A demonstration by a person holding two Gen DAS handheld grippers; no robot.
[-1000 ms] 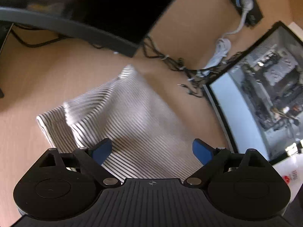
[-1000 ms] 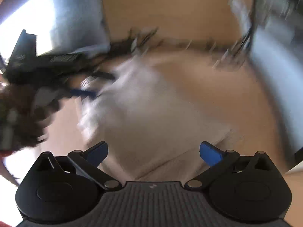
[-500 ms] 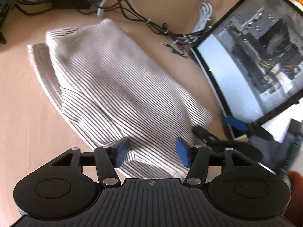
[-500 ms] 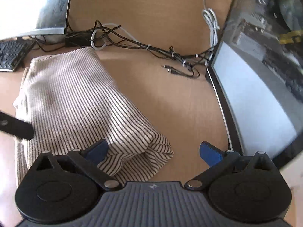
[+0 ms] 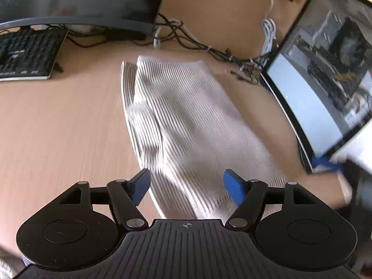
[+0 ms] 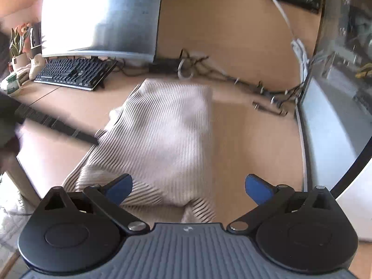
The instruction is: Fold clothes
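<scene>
A striped beige garment (image 5: 186,121) lies folded into a long bundle on the wooden desk (image 5: 58,127); it also shows in the right wrist view (image 6: 162,139). My left gripper (image 5: 187,187) is open and empty, above the near end of the garment. My right gripper (image 6: 188,188) is open wide and empty, also above the near end. The right gripper's blue fingertip (image 5: 325,162) shows blurred at the right of the left wrist view. The left gripper shows as a dark blur (image 6: 53,123) at the left of the right wrist view.
A curved monitor (image 6: 100,16) and a black keyboard (image 6: 74,72) stand at the back left. A second monitor (image 5: 325,81) stands at the right. Tangled cables (image 6: 232,76) lie behind the garment. The desk's front edge (image 6: 25,167) is at the left.
Both grippers have pulled back and up from the garment. My left gripper has opened wider. The garment lies released on the desk.
</scene>
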